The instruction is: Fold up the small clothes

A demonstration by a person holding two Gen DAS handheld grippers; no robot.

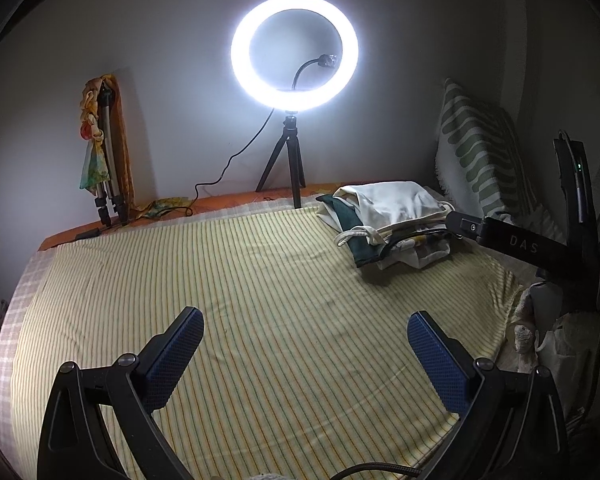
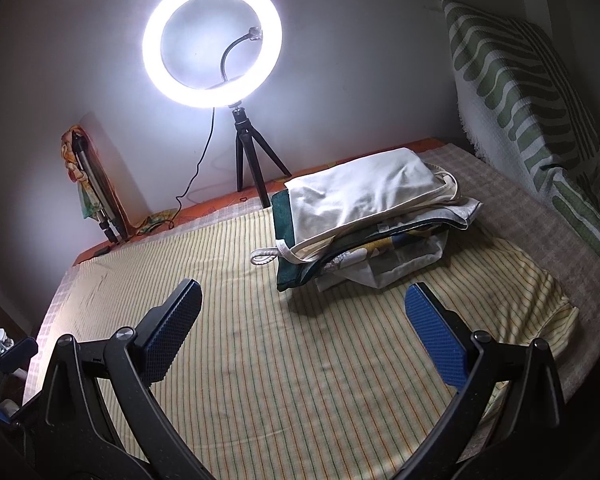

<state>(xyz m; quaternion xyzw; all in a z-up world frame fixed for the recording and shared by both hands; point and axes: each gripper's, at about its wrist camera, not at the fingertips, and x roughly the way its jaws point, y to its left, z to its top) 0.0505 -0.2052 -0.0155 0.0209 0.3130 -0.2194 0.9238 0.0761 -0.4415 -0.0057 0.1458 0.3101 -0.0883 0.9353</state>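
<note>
Two black grippers with blue textured pads, the left gripper [image 1: 304, 322] and the right gripper [image 2: 303, 296], hover wide apart and empty above one yellow striped cloth [image 1: 260, 280] spread flat on the bed. Farther back on it lies one pile of folded small clothes [image 2: 364, 220], a white piece on top. Behind stands one lit ring light on a black tripod [image 1: 295, 50].

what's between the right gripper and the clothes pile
Nothing visible. The right gripper is open over bare striped sheet, and the clothes pile lies ahead, slightly right, with only sheet between. The ring light stands behind the pile.
</note>
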